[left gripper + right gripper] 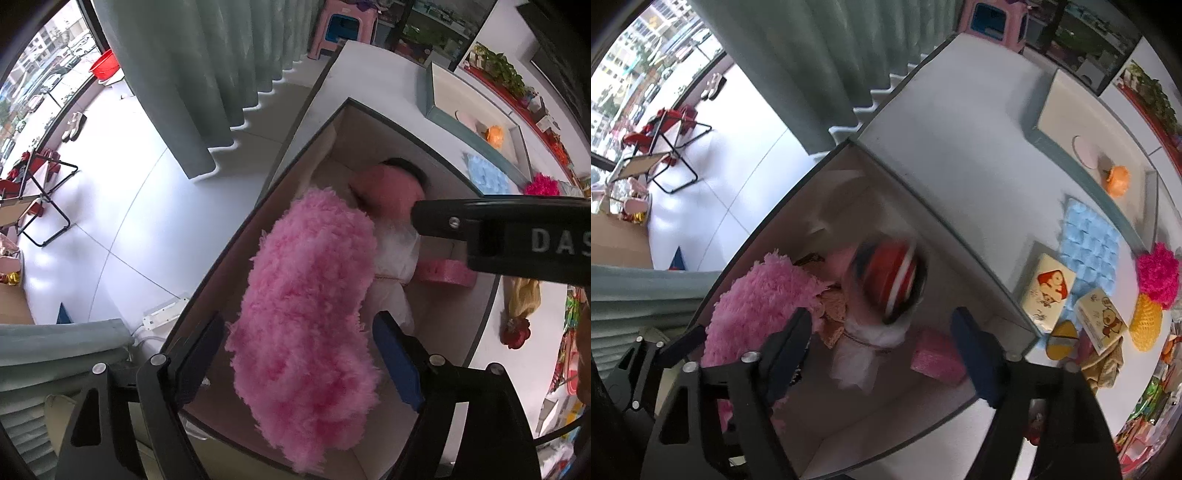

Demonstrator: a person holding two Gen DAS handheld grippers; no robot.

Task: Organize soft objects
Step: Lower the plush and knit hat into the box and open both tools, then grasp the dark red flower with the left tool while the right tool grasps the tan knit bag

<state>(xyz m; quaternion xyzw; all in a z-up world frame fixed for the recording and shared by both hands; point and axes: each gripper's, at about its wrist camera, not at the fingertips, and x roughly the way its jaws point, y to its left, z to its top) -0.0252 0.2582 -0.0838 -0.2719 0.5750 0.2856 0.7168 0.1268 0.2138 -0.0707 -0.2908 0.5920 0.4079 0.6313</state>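
Note:
A fluffy pink plush [306, 314] hangs between the wide-apart fingers of my left gripper [299, 343], over an open box [424, 140] on the white table; contact is not clear. It also shows in the right wrist view [757, 302]. My right gripper [882, 343] is open above the same box [923, 199]. Below it a blurred red, white and blue soft ball [890, 277] is in the box, free of the fingers. A white cloth item [864, 347] and a pink block [938, 358] lie inside. The right gripper's finger [480, 225] crosses the left wrist view.
On the table right of the box lie a blue quilted pad [1089, 240], two cartoon-printed boxes [1049, 288], a magenta pompom [1158, 273], a yellow mesh item [1145, 325] and a grey tray [1049, 144] with an orange object [1117, 179]. Curtains and a folding chair stand at left.

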